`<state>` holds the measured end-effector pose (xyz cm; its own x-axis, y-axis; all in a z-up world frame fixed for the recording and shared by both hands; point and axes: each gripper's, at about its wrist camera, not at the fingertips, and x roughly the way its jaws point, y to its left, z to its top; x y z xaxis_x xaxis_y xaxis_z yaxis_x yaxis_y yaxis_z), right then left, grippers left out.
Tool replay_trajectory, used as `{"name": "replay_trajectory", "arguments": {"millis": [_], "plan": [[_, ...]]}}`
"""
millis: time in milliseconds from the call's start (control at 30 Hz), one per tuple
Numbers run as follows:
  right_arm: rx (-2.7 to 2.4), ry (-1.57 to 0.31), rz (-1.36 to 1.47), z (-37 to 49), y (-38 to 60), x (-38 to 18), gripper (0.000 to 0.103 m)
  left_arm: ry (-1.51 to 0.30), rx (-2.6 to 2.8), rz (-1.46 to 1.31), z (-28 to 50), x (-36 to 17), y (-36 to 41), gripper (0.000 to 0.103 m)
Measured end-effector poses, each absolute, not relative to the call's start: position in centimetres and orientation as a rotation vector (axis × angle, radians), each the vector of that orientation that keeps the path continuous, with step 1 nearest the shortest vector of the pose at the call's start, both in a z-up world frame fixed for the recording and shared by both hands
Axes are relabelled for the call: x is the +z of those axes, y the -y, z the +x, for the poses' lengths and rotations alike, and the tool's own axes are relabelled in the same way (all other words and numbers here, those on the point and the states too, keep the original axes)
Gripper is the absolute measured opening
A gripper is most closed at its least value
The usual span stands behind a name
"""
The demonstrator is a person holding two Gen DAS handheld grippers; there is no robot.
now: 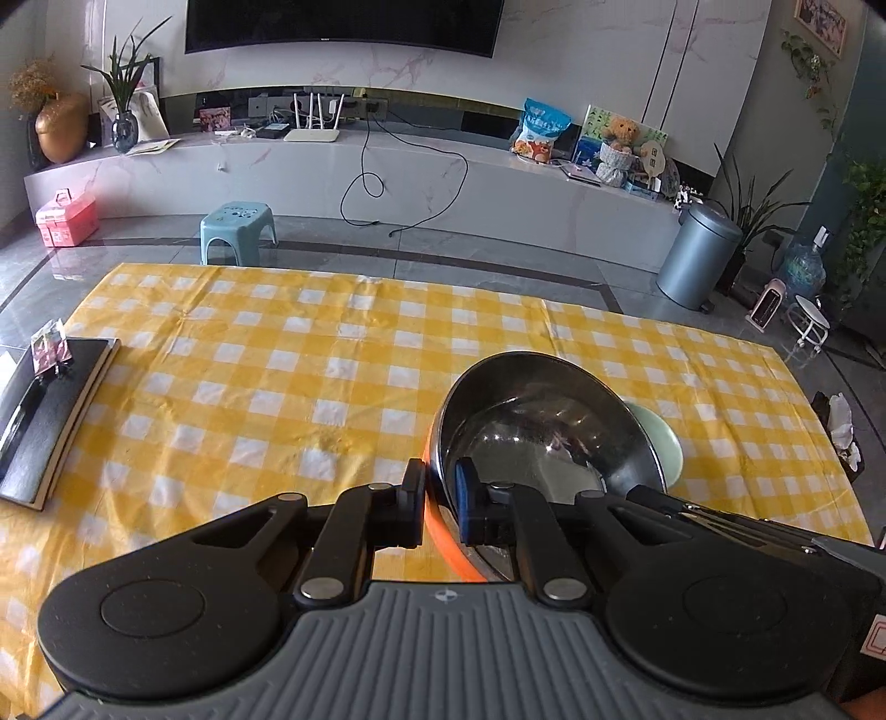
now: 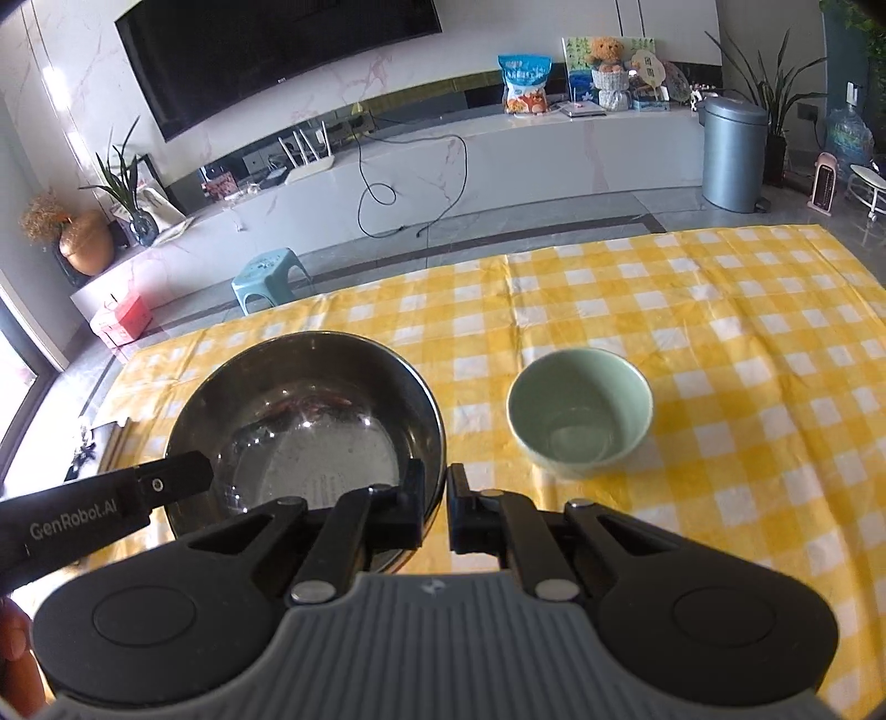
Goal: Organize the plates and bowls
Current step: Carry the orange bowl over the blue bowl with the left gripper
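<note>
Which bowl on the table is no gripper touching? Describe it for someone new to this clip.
On the yellow checked tablecloth, look right of the large steel bowl gripped at its rim. The free one is the small green bowl, standing upright and apart: ceramic-looking, pale green, far smaller than the steel one.

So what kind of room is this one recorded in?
Most likely a home living room: a wall-mounted TV above a long marble media console, with houseplants and a checked tablecloth nearby.
</note>
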<state>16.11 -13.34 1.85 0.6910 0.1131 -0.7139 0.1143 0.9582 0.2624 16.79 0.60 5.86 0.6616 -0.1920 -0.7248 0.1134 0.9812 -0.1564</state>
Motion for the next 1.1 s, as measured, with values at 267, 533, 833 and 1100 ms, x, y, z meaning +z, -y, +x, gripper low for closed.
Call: {"name": "replay_trajectory", "arguments": {"millis": [267,533,833,1100], "plan": [[0.012,-0.763,0.361,9.5,13.5,3.4,0.005,-0.805,-0.184,-0.147,11.6,7.1,-1.6,0.012],[-0.019,-0.764,0.391,5.1,14.1,2.9,0.005,-0.795,-0.204,-0.138,7.8,6.4,-1.2,0.012],[-0.057,-0.723,0.378,2.0,15.0,3.3,0.005,-0.812,-0.239,-0.144,5.1,5.4,-0.4,0.012],[-0.065,-0.742,0.369,1.1,15.2,2.4,0.005,-0.841,-0.245,-0.151,4.4,4.2,-0.5,0.012]]}}
